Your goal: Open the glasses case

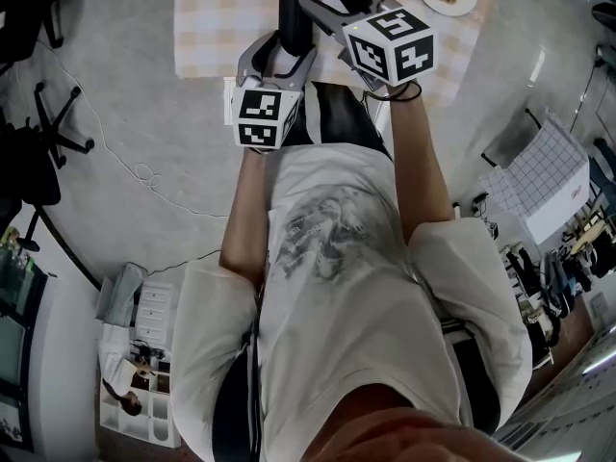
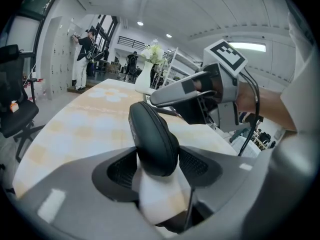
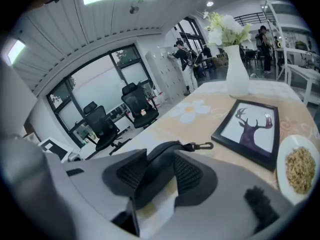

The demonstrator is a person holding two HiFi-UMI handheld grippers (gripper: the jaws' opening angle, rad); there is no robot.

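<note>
while the glasses case [image 2: 152, 134] stands upright above the table [image 2: 75, 129], we see its lower end seated in the left gripper [image 2: 157, 156]. that gripper's two ribbed pads press on the case's sides, so the jaws are clamped on it though set wide. the case's upper end reaches up and away from that gripper, toward the right gripper [image 3: 160, 159], which comes at it from the right. the left gripper view gives us what the others do not: the whole dark, rounded back of the case. behind it, the right gripper's long finger crosses just above the case top, with its marker cube [image 2: 225, 56] and the person's forearm [image 2: 265, 101] beyond. the head view alone shows both tools together from above, close side by side over the near edge of the table. the right gripper view alone shows the case's edge with a small clip [image 3: 200, 146] sticking out to the right. further right it shows a white vase [image 3: 236, 71], a framed deer picture [image 3: 247, 129] and a plate [image 3: 280, 169] of grain. the right gripper's jaws stand spread, with the case's edge lying in the gap between them; we cannot tell whether either pad touches it.
</note>
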